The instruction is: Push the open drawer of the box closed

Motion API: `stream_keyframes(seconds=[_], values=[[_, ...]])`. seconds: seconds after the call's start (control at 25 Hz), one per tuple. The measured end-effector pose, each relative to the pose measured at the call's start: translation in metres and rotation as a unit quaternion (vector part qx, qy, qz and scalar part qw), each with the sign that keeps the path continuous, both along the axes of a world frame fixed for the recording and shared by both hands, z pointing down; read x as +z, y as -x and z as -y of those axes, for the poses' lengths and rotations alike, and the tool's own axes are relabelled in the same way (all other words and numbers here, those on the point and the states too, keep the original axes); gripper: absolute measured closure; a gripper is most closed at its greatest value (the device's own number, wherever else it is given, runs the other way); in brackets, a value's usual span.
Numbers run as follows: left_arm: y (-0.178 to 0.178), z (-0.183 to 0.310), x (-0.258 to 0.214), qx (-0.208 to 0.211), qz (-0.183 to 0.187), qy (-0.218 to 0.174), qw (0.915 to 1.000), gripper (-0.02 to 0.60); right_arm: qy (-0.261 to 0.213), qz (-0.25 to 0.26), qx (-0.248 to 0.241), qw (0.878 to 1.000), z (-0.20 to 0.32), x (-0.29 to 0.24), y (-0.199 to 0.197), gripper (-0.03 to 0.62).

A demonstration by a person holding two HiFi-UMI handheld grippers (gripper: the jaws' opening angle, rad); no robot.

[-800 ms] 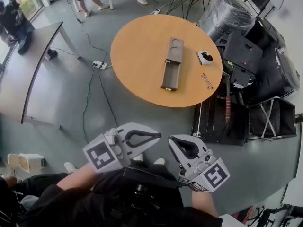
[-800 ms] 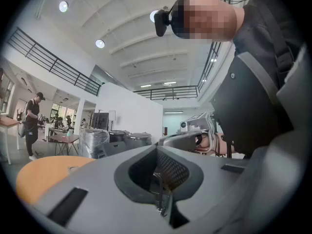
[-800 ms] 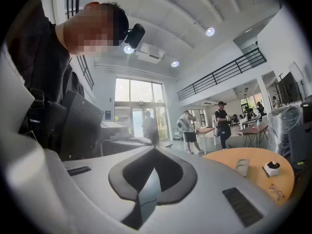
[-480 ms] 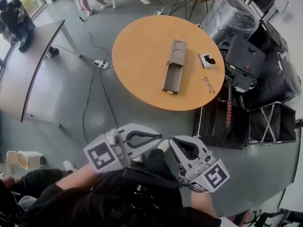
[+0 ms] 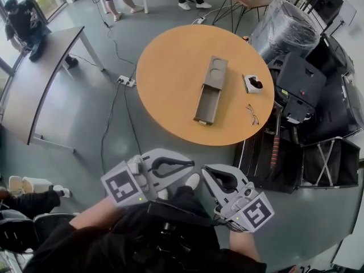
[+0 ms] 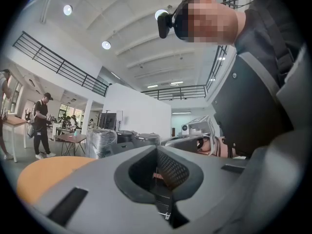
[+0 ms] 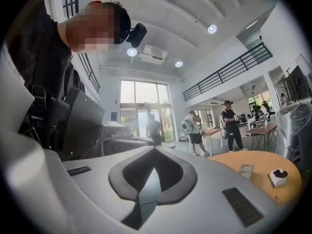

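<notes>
Box (image 5: 215, 73) nearer; long axis runs away, open drawer (image 5: 206, 104) toward person; L hand-held gripper (image 5: 191, 162), R hand-held gripper (image 5: 206, 170) clenched, empty.

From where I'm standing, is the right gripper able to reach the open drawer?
Probably not yet. The right gripper is held close to you, with open floor between it and the table. The drawer front faces you with nothing before it, so step closer.
</notes>
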State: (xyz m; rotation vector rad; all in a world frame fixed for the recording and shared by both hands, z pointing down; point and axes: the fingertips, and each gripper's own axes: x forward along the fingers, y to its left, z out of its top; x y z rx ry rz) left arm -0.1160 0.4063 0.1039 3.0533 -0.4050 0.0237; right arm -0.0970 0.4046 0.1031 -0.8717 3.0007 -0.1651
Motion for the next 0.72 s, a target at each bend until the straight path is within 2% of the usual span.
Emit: stream_keyframes(seconds=[0.72], values=[[-0.105, 0.083, 0.002, -0.056, 0.023, -0.008, 0.9981, 0.551, 0.013, 0.009, -0.06, 0.998, 0.078, 0.008, -0.109, 0.571]])
